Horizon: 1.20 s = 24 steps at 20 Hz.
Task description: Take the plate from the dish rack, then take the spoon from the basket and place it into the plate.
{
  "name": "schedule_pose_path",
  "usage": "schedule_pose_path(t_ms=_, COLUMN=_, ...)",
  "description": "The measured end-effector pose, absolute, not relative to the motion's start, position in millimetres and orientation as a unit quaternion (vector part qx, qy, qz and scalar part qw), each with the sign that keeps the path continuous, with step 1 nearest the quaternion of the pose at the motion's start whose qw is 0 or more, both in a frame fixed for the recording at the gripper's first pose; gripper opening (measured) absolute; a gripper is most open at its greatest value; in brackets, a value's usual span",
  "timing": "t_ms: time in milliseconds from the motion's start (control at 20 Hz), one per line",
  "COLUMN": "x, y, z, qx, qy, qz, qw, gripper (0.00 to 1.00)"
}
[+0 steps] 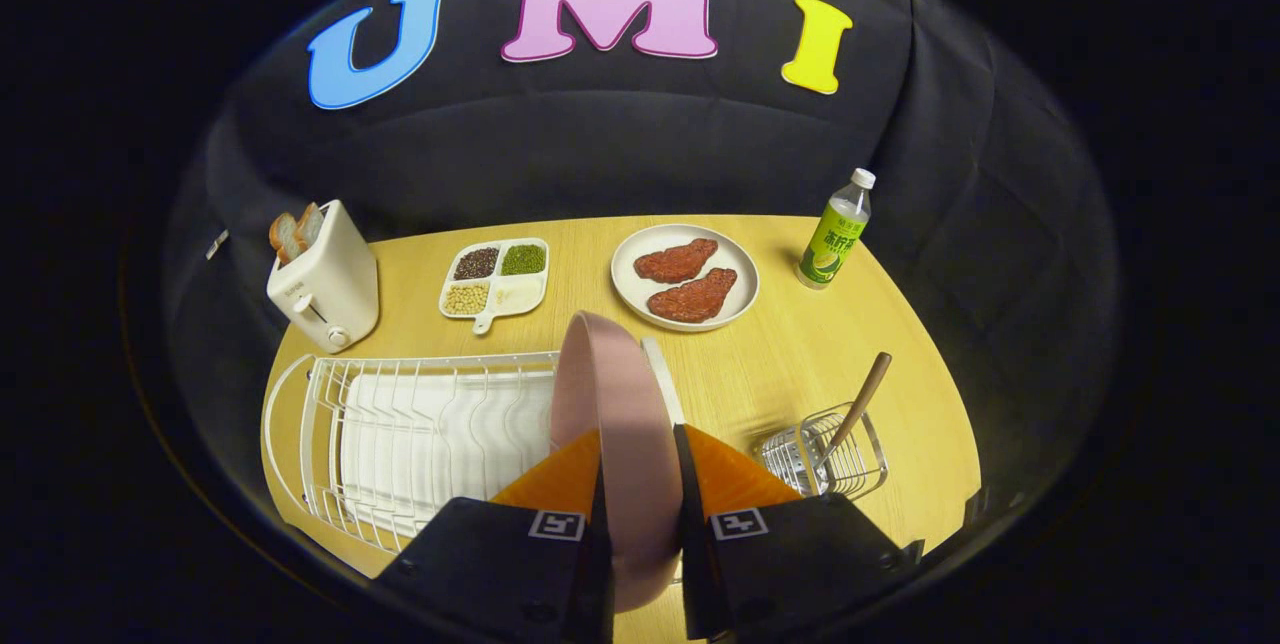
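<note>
A pink plate (610,394) stands on edge between my two fingers, and my gripper (640,464) is shut on its rim. The plate rises at the right end of the white wire dish rack (400,434); whether it still rests in the rack's slots I cannot tell. Right of my fingers a small wire basket (825,464) sits on the wooden table, and a spoon with a brown wooden handle (860,404) leans out of it toward the upper right.
Beyond the plate lie a white plate with two pieces of meat (685,276) and a divided tray of beans (496,277). A white toaster with bread (322,279) stands far left. A green-labelled bottle (835,232) stands far right on the table (800,354).
</note>
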State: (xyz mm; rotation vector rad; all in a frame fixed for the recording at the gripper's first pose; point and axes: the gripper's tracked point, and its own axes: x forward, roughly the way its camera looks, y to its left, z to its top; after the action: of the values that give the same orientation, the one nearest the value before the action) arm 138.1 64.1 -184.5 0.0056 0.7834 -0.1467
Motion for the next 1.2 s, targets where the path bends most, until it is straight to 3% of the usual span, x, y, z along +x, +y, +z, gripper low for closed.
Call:
schedule_pose_path(t_ms=600, x=156, y=82, z=-149, qx=-0.183, qy=0.288, qz=-0.068, qw=0.937, gripper=0.30)
schedule_pose_path(t_ms=1200, x=123, y=53, z=-112, qx=-0.097, qy=0.283, qz=-0.022, qw=0.954, gripper=0.29)
